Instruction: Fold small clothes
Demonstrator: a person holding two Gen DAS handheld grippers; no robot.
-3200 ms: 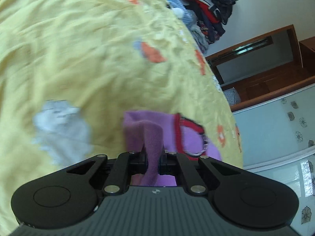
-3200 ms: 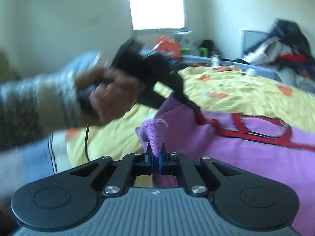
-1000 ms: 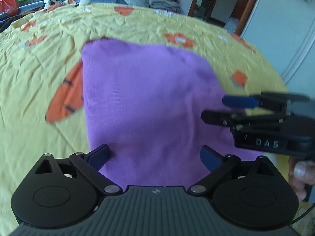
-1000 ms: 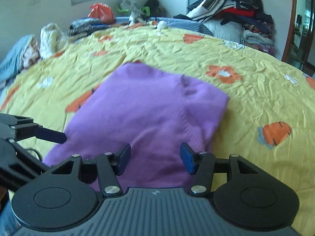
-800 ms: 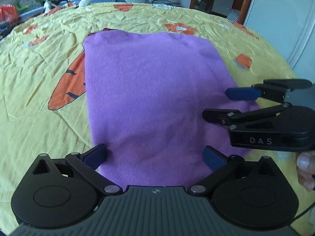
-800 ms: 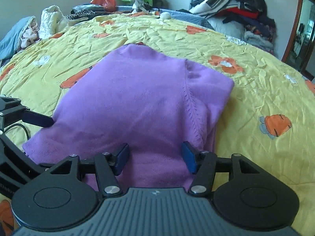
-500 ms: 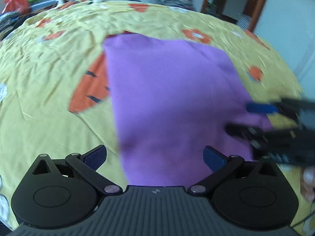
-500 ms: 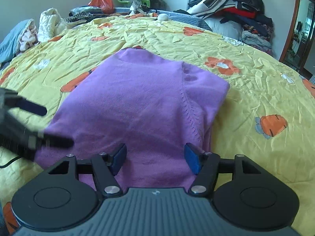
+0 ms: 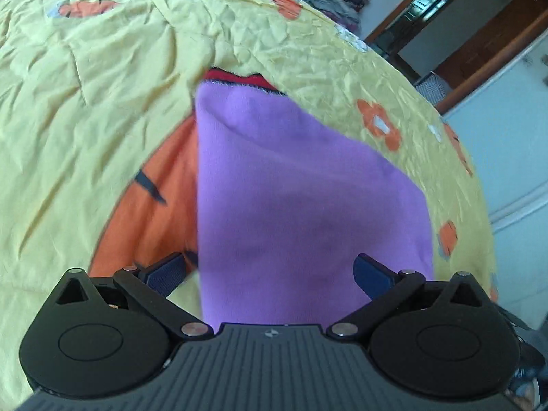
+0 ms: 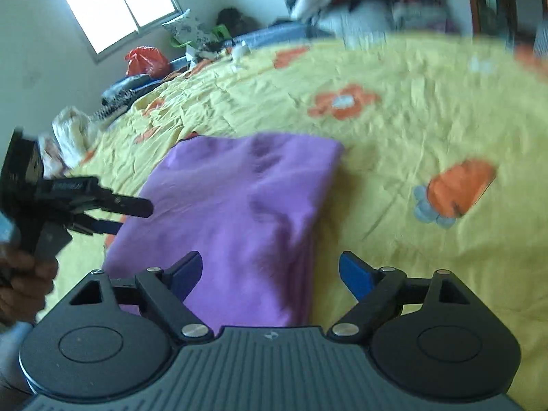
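**Both jaws spread, top flat on bed**

Purple top [image 9: 301,198] lies folded on the yellow bed sheet [image 9: 102,68], red trim [image 9: 236,77] peeking out at the far edge. Left hand-held gripper [image 9: 270,274] is spread wide and empty, low over the near hem. Right hand-held gripper [image 10: 270,270] is also spread, holding nothing, straddling the top's right edge.

Risks, as I judge them:
- Pinching only the upper layer would peel the fold apart.
- Catching sheet along with the knit would drag the stack.
- Uneven lift between sides would skew the next fold.
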